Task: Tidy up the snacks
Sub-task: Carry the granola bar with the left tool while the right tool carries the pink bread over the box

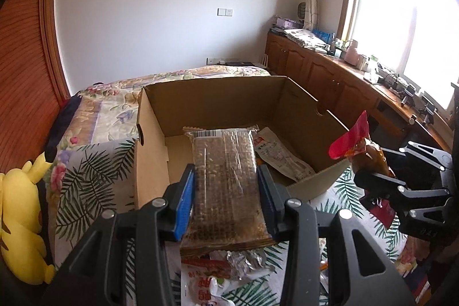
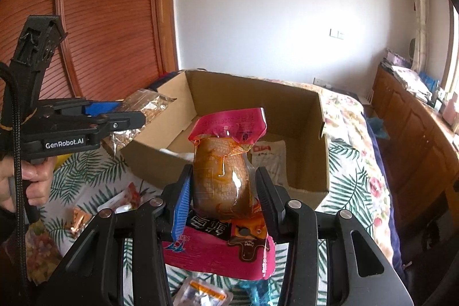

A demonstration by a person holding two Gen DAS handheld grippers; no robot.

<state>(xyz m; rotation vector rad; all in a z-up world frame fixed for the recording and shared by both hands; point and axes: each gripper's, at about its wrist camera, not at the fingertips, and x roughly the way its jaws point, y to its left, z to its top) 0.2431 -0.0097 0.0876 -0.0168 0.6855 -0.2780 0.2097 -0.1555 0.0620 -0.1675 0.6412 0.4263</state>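
An open cardboard box [image 1: 221, 96] stands on the bed; it also shows in the right wrist view [image 2: 252, 99]. My left gripper [image 1: 225, 185] is shut on a clear-wrapped brown cracker pack [image 1: 226, 177], held over the box's near edge. My right gripper [image 2: 222, 185] is shut on a red-topped brown snack pouch [image 2: 223, 171], just in front of the box. The pouch [image 1: 364, 151] shows at the right in the left wrist view. A white snack packet [image 1: 284, 159] lies inside the box, also visible in the right wrist view [image 2: 269, 159].
Several loose snack packets lie on the leaf-print bedspread [image 1: 86, 174] near me, among them a pink packet [image 2: 218, 254] and a silver wrapper [image 1: 246, 263]. A yellow plush toy [image 1: 20, 222] sits at the left. Wooden cabinets [image 1: 330, 76] line the right, under the window.
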